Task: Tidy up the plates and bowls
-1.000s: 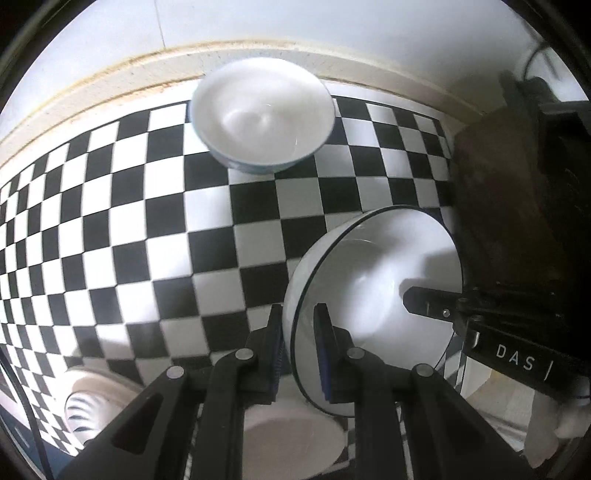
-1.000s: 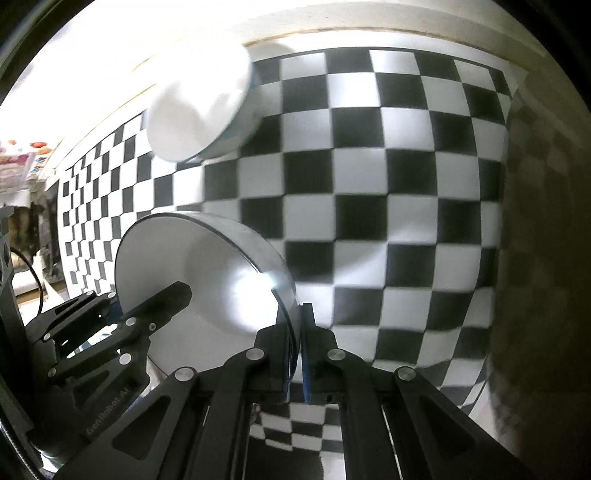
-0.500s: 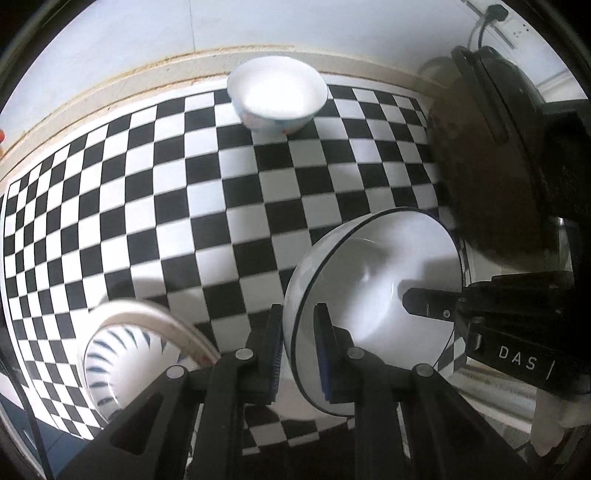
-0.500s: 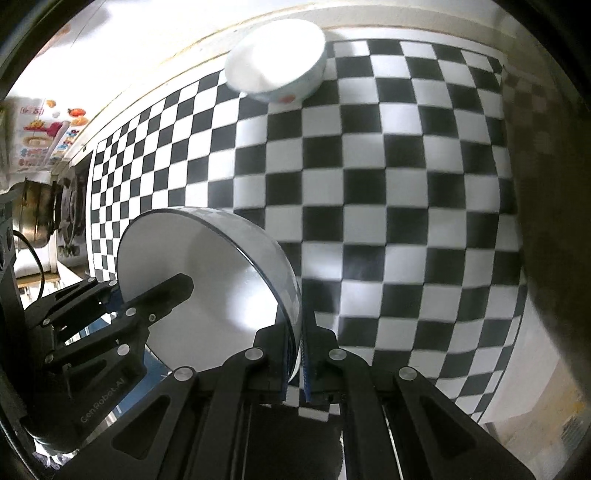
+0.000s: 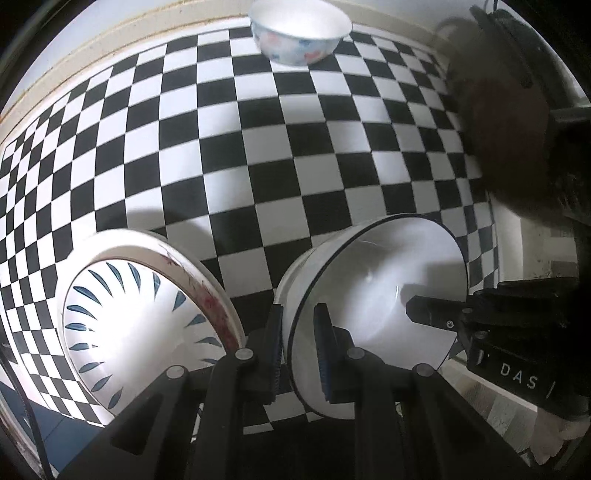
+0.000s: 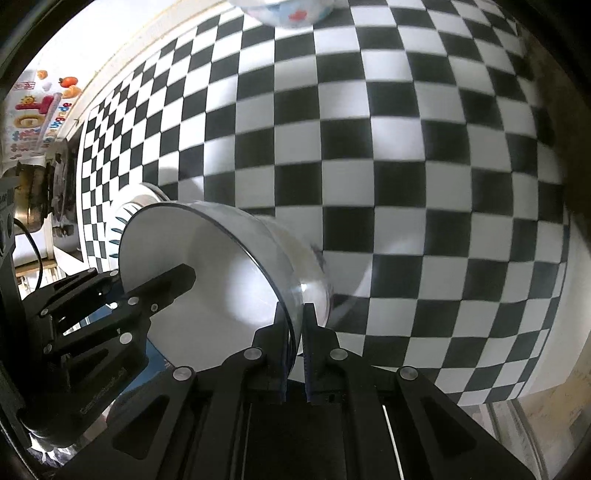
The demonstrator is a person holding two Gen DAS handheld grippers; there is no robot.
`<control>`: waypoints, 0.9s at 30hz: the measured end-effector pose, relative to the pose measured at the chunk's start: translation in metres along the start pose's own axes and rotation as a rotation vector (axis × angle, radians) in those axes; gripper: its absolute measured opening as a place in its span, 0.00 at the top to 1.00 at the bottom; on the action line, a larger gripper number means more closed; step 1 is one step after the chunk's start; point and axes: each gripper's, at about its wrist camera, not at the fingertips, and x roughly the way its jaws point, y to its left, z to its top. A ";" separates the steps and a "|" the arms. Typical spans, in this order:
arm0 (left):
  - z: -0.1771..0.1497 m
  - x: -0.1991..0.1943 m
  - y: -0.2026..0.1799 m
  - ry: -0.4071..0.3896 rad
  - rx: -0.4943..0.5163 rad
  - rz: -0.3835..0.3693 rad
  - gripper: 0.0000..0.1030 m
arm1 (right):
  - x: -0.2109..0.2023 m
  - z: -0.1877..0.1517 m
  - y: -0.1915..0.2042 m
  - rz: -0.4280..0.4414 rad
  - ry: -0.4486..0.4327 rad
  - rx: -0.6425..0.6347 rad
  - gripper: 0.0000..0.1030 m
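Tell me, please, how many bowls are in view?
3: a white bowl gripped by both grippers, a leaf-patterned bowl left of it, a flowered bowl at the far edge. Others may be hidden.

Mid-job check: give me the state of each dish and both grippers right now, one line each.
White bowl with dark rim: lifted off the checkered cloth, tilted, gripped at opposite rims.
Left gripper: shut on the bowl's rim.
Right gripper: shut on the opposite rim.
Blue-patterned bowl: resting inside a red-decorated dish, untouched.
Floral bowl: upright on the cloth's far side, empty.
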 end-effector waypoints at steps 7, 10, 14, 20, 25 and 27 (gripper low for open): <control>-0.003 0.016 -0.003 0.037 0.020 0.027 0.86 | 0.021 -0.001 0.002 -0.009 0.024 0.008 0.93; -0.003 0.020 -0.007 0.036 0.036 0.051 0.86 | 0.026 -0.002 0.000 -0.008 0.035 0.012 0.92; -0.001 0.024 -0.011 0.038 0.048 0.079 0.86 | 0.032 -0.003 -0.002 -0.013 0.053 0.013 0.90; -0.003 0.031 -0.010 0.053 0.043 0.079 0.86 | 0.027 -0.002 0.003 -0.035 0.050 -0.006 0.85; -0.003 0.025 -0.012 0.037 0.046 0.077 0.86 | 0.027 -0.002 0.003 -0.052 0.055 -0.005 0.83; -0.003 0.021 -0.012 0.028 0.043 0.073 0.86 | 0.027 -0.003 0.003 -0.049 0.056 -0.009 0.83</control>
